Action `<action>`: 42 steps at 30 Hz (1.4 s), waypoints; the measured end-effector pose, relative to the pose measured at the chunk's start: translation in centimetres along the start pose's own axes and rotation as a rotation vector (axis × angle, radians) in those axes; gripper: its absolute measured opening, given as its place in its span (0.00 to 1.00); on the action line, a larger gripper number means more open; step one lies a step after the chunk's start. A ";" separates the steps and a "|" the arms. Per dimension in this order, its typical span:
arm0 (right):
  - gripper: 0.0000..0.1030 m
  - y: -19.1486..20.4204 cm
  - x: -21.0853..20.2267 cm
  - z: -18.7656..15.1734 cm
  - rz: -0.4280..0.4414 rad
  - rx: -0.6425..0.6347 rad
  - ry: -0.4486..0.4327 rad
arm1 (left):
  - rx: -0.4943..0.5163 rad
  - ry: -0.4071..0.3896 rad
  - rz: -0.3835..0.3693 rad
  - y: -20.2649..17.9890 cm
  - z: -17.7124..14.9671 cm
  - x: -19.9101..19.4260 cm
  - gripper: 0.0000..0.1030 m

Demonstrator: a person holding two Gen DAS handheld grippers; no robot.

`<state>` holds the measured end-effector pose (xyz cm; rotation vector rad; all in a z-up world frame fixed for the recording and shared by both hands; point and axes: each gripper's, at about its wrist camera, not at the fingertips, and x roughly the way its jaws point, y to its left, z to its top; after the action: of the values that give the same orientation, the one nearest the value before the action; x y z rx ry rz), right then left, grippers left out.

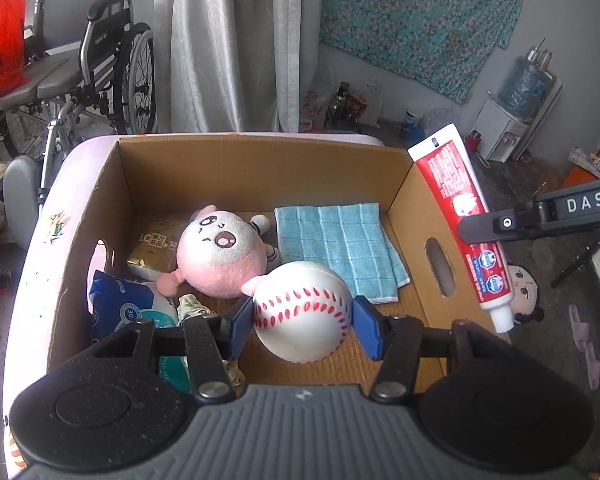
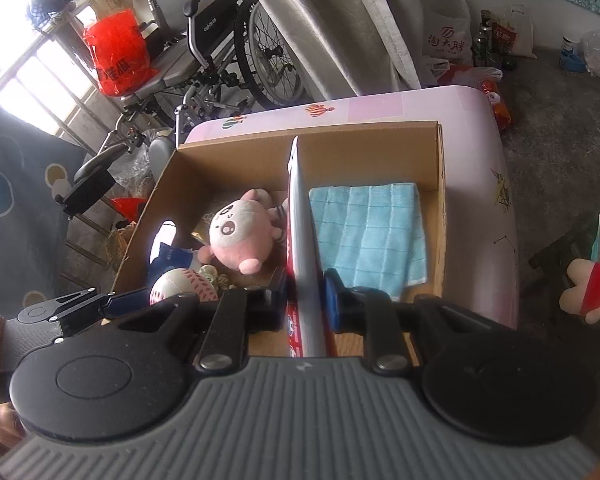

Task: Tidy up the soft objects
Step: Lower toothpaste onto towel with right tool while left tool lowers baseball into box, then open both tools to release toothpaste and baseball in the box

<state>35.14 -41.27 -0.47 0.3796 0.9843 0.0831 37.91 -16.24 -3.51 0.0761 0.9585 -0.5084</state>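
Note:
My left gripper (image 1: 303, 322) is shut on a white baseball with red stitching (image 1: 302, 308), held over the near end of an open cardboard box (image 1: 260, 152). My right gripper (image 2: 306, 300) is shut on a red and white toothpaste tube (image 2: 302, 216), seen edge-on in the right wrist view. In the left wrist view that toothpaste tube (image 1: 460, 216) hangs cap down over the box's right wall. Inside the box lie a pink and white plush toy (image 1: 220, 256), a folded light blue cloth (image 1: 336, 248), a blue wipes pack (image 1: 128, 304) and a gold packet (image 1: 156, 244).
The box sits on a pink table (image 2: 480, 128). A wheelchair (image 1: 112, 72) and a red bag (image 1: 0, 48) stand behind, left of a grey curtain (image 1: 228, 40). A water dispenser (image 1: 512, 120) is at the right wall. Another plush toy (image 2: 592, 288) lies right of the table.

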 end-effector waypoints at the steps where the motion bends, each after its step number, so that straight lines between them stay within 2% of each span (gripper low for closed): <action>1: 0.17 -0.2 0.9 0.4 -0.014 -0.004 0.010 | 0.004 0.017 0.004 0.1 0.1 0.9 0.53; 6: 0.17 -1.4 5.8 1.9 -0.081 -0.021 0.064 | 0.008 0.110 0.032 0.5 0.1 5.3 0.53; 11: 0.17 -2.3 8.9 2.7 -0.147 -0.033 0.106 | 0.033 0.165 0.045 0.9 -0.2 7.5 0.53; 17: 0.17 -2.3 11.9 3.4 -0.209 -0.049 0.141 | 0.027 0.266 0.101 2.2 -0.4 9.6 0.54; 33: 0.18 -2.0 17.3 4.6 -0.447 -0.010 0.192 | 0.004 0.299 0.113 2.6 0.1 10.3 0.56; 38: 0.27 -1.5 16.1 5.1 -0.453 -0.016 0.153 | 0.008 0.302 0.118 2.6 0.0 10.4 0.57; 42: 0.28 -1.1 13.5 5.3 -0.366 0.020 0.123 | 0.005 0.310 0.121 2.6 0.0 10.5 0.57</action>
<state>46.86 -40.58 -9.00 0.2099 1.1626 -0.2375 43.96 -17.95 -12.27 0.2210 1.2478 -0.3930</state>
